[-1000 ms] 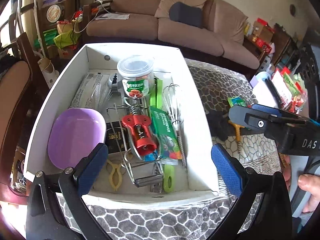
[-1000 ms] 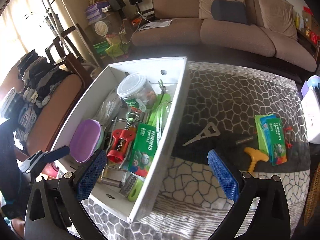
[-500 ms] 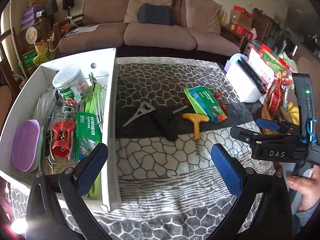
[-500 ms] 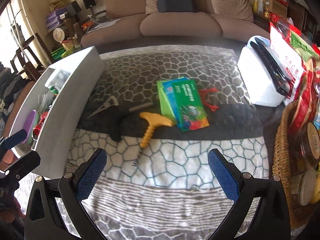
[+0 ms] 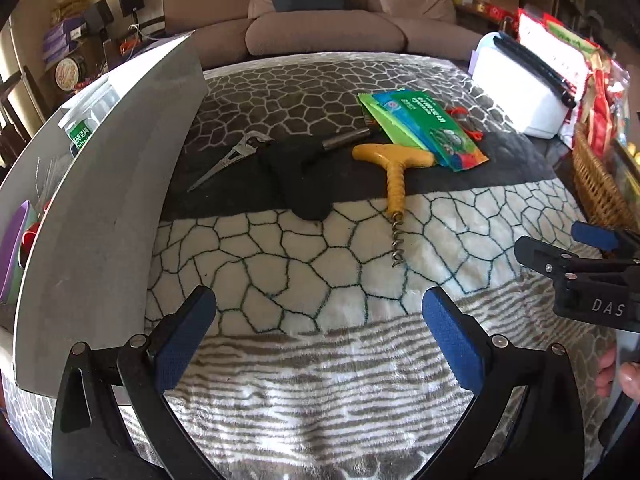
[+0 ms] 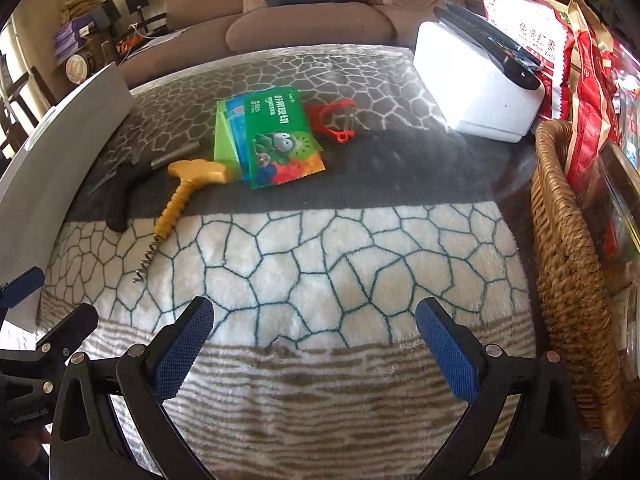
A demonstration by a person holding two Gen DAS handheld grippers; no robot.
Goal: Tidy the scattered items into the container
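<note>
Corkscrew [image 5: 396, 184] loose on blanket [image 5: 320, 360], both grippers' jaws spread wide and empty above it.

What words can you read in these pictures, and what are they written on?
"DAS": white letters on the black body of the right gripper, seen from the left wrist.
"免洗红枣": red letters on the white and red bag at the far right.
Green packet: white Chinese characters along the top, too blurred to read surely.
Jar label in the white box: too small to read.
</note>
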